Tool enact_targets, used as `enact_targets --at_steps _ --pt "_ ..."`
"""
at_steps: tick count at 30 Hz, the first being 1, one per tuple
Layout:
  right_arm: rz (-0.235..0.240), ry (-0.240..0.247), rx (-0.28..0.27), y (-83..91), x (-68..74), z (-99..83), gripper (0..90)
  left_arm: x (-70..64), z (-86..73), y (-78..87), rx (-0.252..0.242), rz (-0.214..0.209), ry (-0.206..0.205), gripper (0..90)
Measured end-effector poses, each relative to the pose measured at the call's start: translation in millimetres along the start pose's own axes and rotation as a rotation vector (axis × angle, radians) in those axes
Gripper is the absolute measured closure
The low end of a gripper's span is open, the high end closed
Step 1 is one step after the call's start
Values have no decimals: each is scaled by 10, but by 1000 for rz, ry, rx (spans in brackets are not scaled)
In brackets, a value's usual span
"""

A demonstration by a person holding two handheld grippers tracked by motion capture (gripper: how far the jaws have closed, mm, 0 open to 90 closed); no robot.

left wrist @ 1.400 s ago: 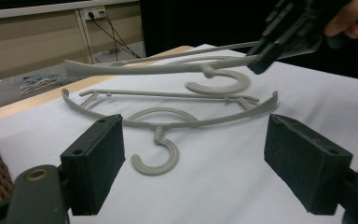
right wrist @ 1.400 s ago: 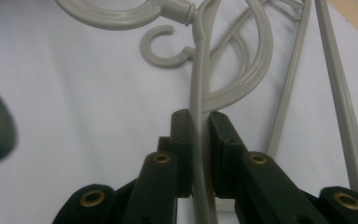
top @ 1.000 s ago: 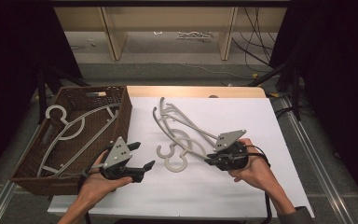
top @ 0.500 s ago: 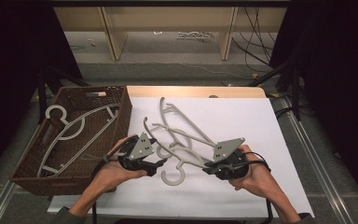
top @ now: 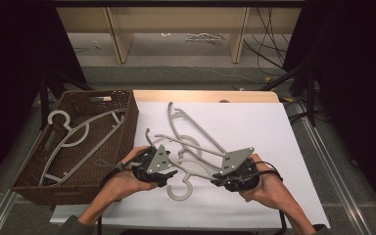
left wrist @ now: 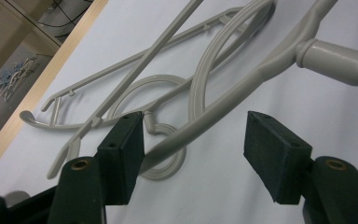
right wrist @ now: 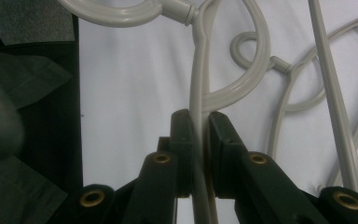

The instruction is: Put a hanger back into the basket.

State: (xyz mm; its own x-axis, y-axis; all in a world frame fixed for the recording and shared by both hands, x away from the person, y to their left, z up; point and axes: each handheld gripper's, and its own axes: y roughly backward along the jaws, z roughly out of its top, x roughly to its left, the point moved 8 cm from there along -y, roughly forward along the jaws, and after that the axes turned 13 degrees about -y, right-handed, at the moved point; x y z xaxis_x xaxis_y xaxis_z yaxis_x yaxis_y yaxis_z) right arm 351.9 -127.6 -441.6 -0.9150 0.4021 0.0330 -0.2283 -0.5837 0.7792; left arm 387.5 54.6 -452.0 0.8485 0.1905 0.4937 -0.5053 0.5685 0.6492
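Several grey plastic hangers (top: 186, 122) lie tangled on the white table (top: 274, 132). One hanger (top: 181, 191) has its hook toward the front edge, and one of its arms runs to my right gripper (top: 218, 177). In the right gripper view my right gripper (right wrist: 198, 116) is shut on that thin hanger arm (right wrist: 200, 56). My left gripper (top: 170, 175) sits at the hanger's other side. In the left gripper view my left gripper (left wrist: 196, 135) is open, and the hanger's thick shoulder (left wrist: 261, 70) passes between the jaws, close to the left pad (left wrist: 123, 154).
A brown wicker basket (top: 127, 122) stands at the table's left and holds more grey hangers (top: 73, 137). Past the table's far wooden edge (top: 200, 95) is floor with shelving legs and cables. Bare white surface lies to the right of the pile.
My left gripper has moved right, from the basket's edge to the hanger pile. The held hanger's hook has slid toward the front edge while the right gripper stayed shut on it.
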Motion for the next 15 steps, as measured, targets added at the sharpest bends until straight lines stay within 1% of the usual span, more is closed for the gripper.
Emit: enact_targets --at_steps 2,4,5,6,7,8,9,10,11,12,13,14,15 --pt "2 14 -3 -10 3 5 819 -27 4 -21 6 -15 -13 413" --pt "12 14 -1 -8 25 9 819 -37 7 -41 13 -19 -28 420" --pt "11 19 -3 -10 27 11 819 -43 9 -48 15 -22 -32 432" --pt "16 21 -3 -11 37 13 819 -46 15 -53 13 -22 -41 448" --pt "23 23 -1 -13 49 13 819 -50 17 -49 19 -26 -59 453" --pt "27 28 -1 -15 54 15 819 -66 28 -53 14 -33 -63 459" --pt "31 27 1 -16 61 15 819 -80 32 -53 17 -46 -77 492" --pt "36 27 2 -19 65 14 819 -93 39 -58 12 -47 -83 512" --pt "36 27 1 -21 65 13 819 -109 45 -61 8 -61 -89 537" --pt "38 28 1 -21 63 11 818 -131 50 -67 2 -78 -85 589" --pt "40 30 5 -22 63 8 818 -144 47 -72 3 -85 -95 600" --pt "43 32 10 -24 62 4 818 -157 38 -74 16 -94 -115 617" --pt "47 37 17 -27 63 -2 818 -167 33 -83 24 -96 -125 629"
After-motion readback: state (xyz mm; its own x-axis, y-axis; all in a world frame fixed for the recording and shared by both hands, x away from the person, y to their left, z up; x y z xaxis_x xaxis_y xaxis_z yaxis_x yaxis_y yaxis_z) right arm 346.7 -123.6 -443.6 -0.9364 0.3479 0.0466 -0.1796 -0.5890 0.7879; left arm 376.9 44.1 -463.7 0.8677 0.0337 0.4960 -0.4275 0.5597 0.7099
